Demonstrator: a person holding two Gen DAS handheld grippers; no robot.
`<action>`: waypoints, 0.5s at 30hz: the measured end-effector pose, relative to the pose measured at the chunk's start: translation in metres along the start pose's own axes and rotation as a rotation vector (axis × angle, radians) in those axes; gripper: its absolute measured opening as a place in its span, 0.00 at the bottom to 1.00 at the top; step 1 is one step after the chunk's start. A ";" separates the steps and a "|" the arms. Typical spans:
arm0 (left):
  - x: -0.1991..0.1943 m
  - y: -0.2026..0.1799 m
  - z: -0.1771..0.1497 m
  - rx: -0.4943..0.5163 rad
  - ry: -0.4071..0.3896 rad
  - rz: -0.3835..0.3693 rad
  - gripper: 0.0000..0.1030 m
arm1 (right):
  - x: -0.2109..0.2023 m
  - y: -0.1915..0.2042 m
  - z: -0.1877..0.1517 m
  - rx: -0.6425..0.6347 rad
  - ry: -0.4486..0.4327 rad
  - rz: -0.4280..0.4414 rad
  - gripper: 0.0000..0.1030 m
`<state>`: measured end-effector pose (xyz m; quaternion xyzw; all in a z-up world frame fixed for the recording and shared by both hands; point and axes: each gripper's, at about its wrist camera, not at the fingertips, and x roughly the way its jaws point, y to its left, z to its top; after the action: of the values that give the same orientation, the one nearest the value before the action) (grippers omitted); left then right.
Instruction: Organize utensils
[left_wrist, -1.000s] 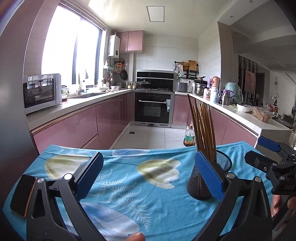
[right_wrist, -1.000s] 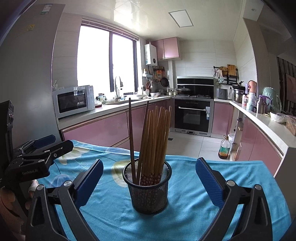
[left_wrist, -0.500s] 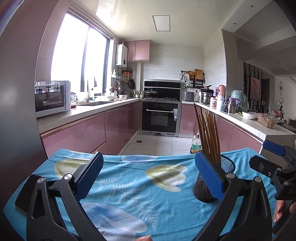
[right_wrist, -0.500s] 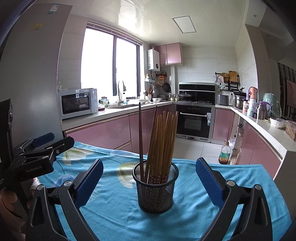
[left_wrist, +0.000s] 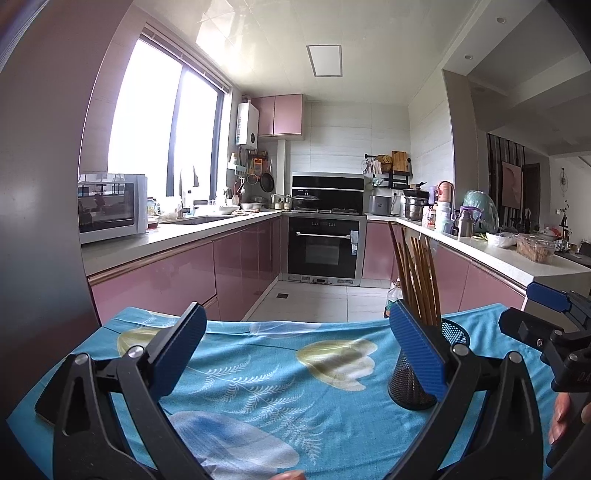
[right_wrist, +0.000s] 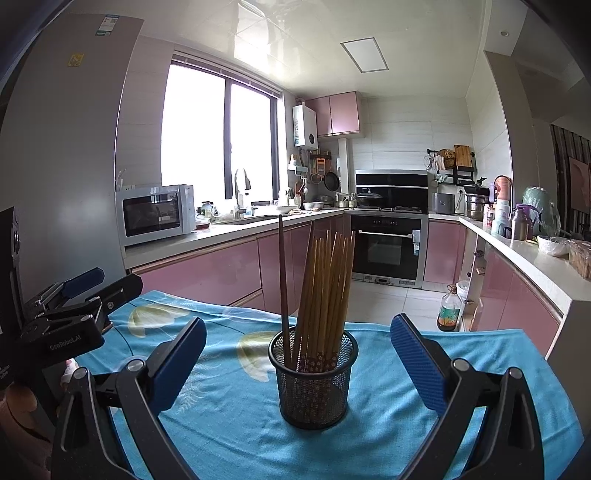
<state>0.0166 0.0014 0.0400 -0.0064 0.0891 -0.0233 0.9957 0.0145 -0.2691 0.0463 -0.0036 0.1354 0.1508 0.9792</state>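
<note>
One black mesh holder (right_wrist: 313, 384) is being shown upright on the blue floral cloth (right_wrist: 229, 417), filled with a leaning bundle of wooden chopsticks (right_wrist: 327, 295) and one darker stick at 11 o'clock. It is being framed by the right gripper (right_wrist: 298, 363), jaws apart and empty. The left gripper (left_wrist: 297, 354) is being held wide apart too, with the holder at its 3 o'clock.

Black wire-mesh metal holder (right_wrist: 313, 384) with matt wooden chopsticks (right_wrist: 325, 295). Blue printed cloth (right_wrist: 236, 424) on the table, soft matt weave. Gripper pads (right_wrist: 419, 365) textured blue rubber, frames matt black plastic; far cabinets (right_wrist: 207, 273) glossy pink.
</note>
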 end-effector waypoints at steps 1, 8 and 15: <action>0.000 0.000 0.000 0.003 -0.004 0.001 0.95 | 0.000 0.000 0.000 0.000 -0.002 -0.003 0.94; -0.002 0.000 0.002 0.007 -0.017 0.006 0.95 | 0.000 0.001 -0.001 -0.001 -0.004 0.000 0.94; -0.003 0.002 0.002 0.008 -0.021 0.009 0.95 | 0.000 0.001 0.000 0.005 -0.007 0.002 0.94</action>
<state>0.0142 0.0033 0.0421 -0.0023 0.0784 -0.0189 0.9967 0.0142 -0.2676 0.0460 -0.0007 0.1325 0.1517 0.9795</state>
